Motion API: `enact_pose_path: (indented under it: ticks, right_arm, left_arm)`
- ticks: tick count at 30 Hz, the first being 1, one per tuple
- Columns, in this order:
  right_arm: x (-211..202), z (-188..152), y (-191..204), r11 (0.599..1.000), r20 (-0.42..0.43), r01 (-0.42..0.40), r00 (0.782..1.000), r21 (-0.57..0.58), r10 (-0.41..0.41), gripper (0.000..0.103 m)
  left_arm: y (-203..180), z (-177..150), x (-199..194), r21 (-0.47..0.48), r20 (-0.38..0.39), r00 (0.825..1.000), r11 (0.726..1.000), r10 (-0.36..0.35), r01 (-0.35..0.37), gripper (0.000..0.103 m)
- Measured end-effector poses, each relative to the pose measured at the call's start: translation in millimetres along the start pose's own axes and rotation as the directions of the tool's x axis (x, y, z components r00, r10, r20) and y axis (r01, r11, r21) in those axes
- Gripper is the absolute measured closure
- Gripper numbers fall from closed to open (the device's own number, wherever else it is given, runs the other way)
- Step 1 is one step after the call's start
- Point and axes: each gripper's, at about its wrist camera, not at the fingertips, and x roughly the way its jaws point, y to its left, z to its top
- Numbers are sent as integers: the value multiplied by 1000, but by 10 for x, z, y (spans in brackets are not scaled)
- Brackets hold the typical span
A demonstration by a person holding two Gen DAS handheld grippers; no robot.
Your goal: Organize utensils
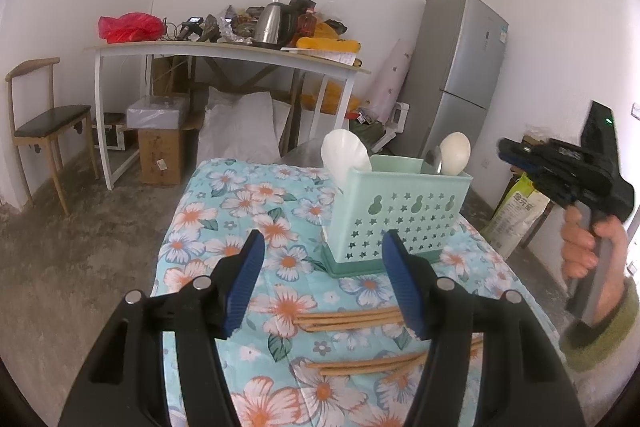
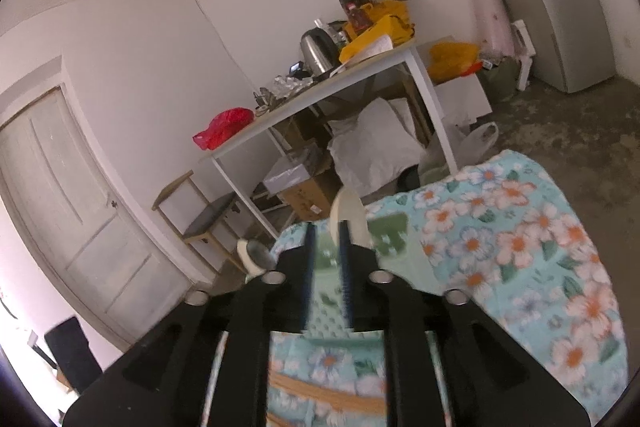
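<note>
A mint-green perforated utensil basket point(image 1: 396, 215) stands on the floral-cloth table point(image 1: 224, 227); it holds a white scalloped spoon point(image 1: 344, 153), a white round spoon point(image 1: 456, 153) and a metal spoon point(image 1: 434, 159). Wooden chopsticks point(image 1: 348, 319) lie in two bunches in front of it. My left gripper point(image 1: 324, 283) is open and empty above the near chopsticks. My right gripper point(image 1: 520, 155) is held up in the air right of the basket. In its own blurred view, the right gripper point(image 2: 328, 267) is nearly shut with nothing between the pads, above the basket point(image 2: 328, 311).
A white desk point(image 1: 224, 47) cluttered with a kettle, red bag and yellow bags stands behind. A chair point(image 1: 44, 123) is at left, a grey fridge point(image 1: 460, 75) at right, boxes and a white sack under the desk. A door point(image 2: 72, 207) shows at left.
</note>
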Motion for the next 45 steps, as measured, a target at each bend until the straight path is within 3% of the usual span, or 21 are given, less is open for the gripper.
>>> enact_pose_path:
  ticks: [5,11,17,26,45]
  right_arm:
    - [-297,-456,68,991,-85,102,990,-90,-110,56]
    - [-394,-1131,-66,969,-220,233,944,-81,-245,52]
    - [-436,-1563,-183,954,-290,298,910,-37,-296,48]
    - [-525,-1738,-232,943,-303,328,895,-50,-328,32]
    - [-480,-1872,-419,951,-344,310,893,-3,-292,25]
  left_arm:
    - [-28,-184,-16,12,-50,999,1000,-15,16,43]
    - [-196,-548,139,11,-173,984,999,-40,43,43]
    - [-256,-840,222,8,-247,969,999,-30,33,43]
    - [-282,-938,220,20,-286,957,999,41,-37,43]
    - [-387,-917,281,12,-294,954,998,65,-64,43]
